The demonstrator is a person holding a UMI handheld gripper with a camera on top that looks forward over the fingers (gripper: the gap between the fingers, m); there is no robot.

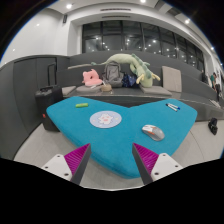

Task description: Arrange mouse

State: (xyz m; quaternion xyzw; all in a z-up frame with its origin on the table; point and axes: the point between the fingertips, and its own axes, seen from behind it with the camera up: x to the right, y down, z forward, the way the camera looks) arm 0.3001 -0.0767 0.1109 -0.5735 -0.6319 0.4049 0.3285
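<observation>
**Mouse not yet picked up; the arranging is all ahead**

My hand-held gripper (110, 163) hangs released over the near edge of the teal mat (75, 130), its two fingers spread wide with nothing between the pink pads (76, 159). So I am holding nothing.

The mouse (153, 131) lies on the teal mat, beyond my right finger and well apart from it. I take the mat as my landmark: the mouse sits on its right part, while a round white disc (105, 119) rests near its middle, to the left of the mouse and apart from it. At the mat's far left edge lies a small green thing (81, 103), and at its far right edge a small light-blue thing (173, 106); both are too small for me to name with any confidence.

Beyond the mat, a heap of soft toys (120, 72) sits on another table (150, 98), and a dark suitcase (48, 104) stands to the mat's left.

As I judge it, the task has barely begun: the mouse is untouched by my fingers. What remains is to reach forward and to the right, close on the mouse, and set it where it belongs, perhaps by the white disc, though I cannot tell the intended spot.
</observation>
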